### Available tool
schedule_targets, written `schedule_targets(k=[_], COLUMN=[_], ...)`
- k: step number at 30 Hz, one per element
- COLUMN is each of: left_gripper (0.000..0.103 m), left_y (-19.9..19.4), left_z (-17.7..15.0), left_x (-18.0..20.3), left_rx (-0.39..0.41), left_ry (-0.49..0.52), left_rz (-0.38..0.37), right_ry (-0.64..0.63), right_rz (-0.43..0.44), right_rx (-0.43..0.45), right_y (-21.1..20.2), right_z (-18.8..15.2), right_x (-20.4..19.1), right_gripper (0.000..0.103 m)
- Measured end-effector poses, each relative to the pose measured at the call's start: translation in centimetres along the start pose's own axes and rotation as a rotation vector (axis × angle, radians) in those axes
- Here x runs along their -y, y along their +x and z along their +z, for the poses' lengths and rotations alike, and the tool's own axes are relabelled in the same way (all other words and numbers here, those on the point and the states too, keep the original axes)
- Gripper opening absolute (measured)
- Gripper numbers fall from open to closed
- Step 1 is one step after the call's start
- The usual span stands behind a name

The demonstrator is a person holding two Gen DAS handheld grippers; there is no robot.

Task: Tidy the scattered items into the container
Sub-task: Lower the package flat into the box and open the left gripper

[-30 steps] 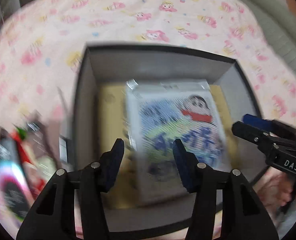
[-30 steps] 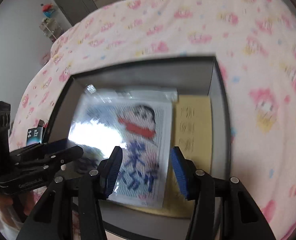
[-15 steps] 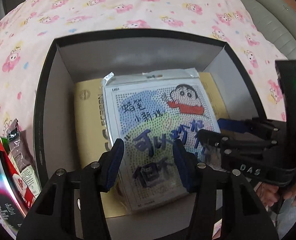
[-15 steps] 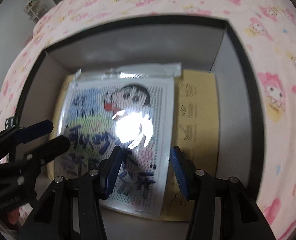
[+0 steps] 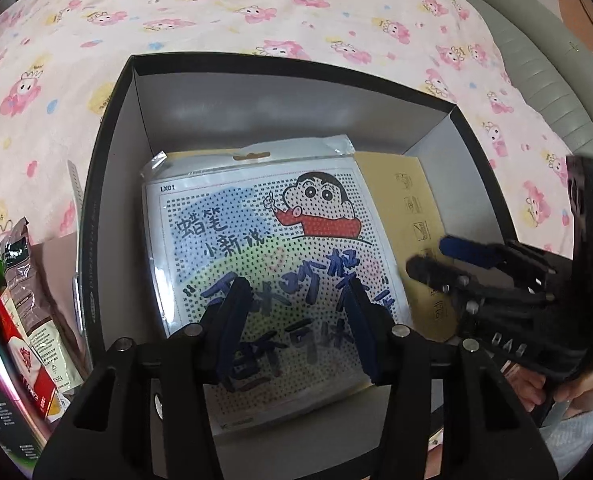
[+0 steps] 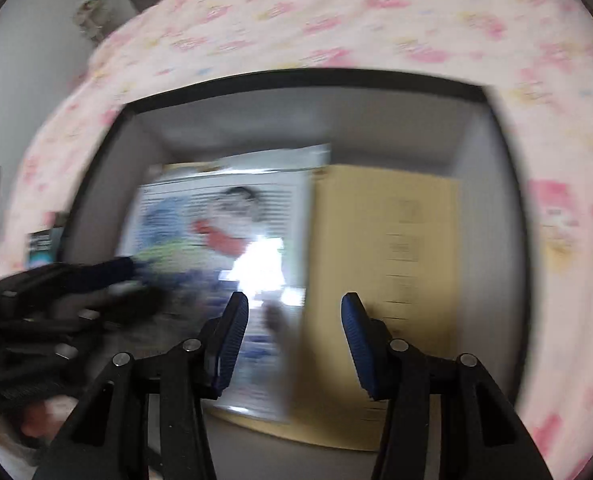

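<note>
Below both grippers sits a black box (image 5: 108, 184) with pale inner walls, resting on a pink bedspread (image 5: 256, 12) printed with cartoon characters. Flat on the box floor lies a yellow-brown envelope (image 5: 412, 208), and on top of it, toward the left side, a clear plastic packet holding a cartoon bead sheet (image 5: 256, 240) that shows a boy in a red shirt and large handwritten characters. The left gripper (image 5: 298, 330) hovers over the near edge of that packet, its blue-padded jaws spread apart with nothing between them. The right gripper (image 6: 294, 342) hangs above the line where the packet meets the envelope, jaws likewise apart and empty; its camera view is smeared with motion blur. From the left camera, the right gripper (image 5: 436, 256) appears at the box's right side, over the envelope. Outside the box, to its left, several snack packets (image 5: 28, 312) lie on the bedspread.
</note>
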State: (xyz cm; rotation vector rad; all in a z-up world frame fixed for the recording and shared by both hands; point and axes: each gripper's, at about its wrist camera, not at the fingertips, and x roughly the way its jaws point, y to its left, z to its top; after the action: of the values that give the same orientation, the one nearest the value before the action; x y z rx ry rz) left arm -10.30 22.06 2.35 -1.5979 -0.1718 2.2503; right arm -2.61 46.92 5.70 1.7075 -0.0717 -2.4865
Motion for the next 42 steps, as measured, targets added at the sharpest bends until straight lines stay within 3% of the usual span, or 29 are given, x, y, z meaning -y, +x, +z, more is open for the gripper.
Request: schedule_targets(k=[5,10,15,18,20,22,23,25,26,31,33,38,40,42], left_gripper=[0.05,0.05,0.051,0.051,0.05,0.05,0.05,0.039,0.037,0.036,0.034,0.035,0.037,0.049], left_y=[1.4,1.9,1.6,2.0,2.1,2.1,2.1,2.1,2.1,1.1,0.7,0.3,-0.1,-1.1], left_z=[0.1,0.0,-0.2,-0.4,-0.5,-0.6,-0.8,-1.2,-1.2,-1.8,-2.0,-2.2,-2.3,-2.8], left_x=[0.6,0.6,0.3,0.4,0.6,1.0,1.3,1.4,1.3,0.9,0.5,0.3,0.0,0.4], left_rx=[-0.039,-0.056,-0.051,-0.082,-0.086,-0.084,-0.083,-0.086,-0.088,-0.07,-0.056,-0.043,-0.034,0.009], left_ry=[-0.003,-0.005,-0.005,0.007,0.027,0.063,0.087,0.133,0.137,0.111,0.106,0.094,0.069,0.083], left_rz=[0.022,0.037,0.027,-0.052,-0.019,0.072,0.122,0.213,0.22,0.174,0.17,0.149,0.106,0.106], right_ry=[-0.063,-0.053,-0.036,-0.058,-0.057,-0.043,-0.039,-0.038,-0.037,-0.077,-0.059,-0.048,-0.035,-0.02], right_rz=[0.061,0.27,0.256,0.073,0.02,-0.007,-0.002,0.041,0.067,0.159,0.223,0.233,0.245,0.21], right_rx=[-0.058,-0.147,-0.108,-0.021,0.027,0.058,0.054,0.007,-0.019,-0.095,-0.131,-0.126,-0.121,-0.082], right_y=[-0.4,0.0,-1.9,-3.8,-5.2,-6.4,-6.2,-4.9,-4.3,-3.6,-3.3,-4.2,-4.8,-6.3], right_z=[-1.5,-2.7,-3.6,-4.0,-4.2,-5.3,-4.7,-3.1,-3.1,-5.1,-5.6,-6.6,-6.9,-7.3], right_x=[-0.9,-1.9,-0.4,0.7,1.5,1.9,1.9,2.1,1.8,0.0,-0.2,0.5,1.2,1.9], right_gripper=[0.045,0.049,0.049,0.049,0.049,0.049,0.049,0.049,0.049,0.049,0.043,0.043,0.043,0.043])
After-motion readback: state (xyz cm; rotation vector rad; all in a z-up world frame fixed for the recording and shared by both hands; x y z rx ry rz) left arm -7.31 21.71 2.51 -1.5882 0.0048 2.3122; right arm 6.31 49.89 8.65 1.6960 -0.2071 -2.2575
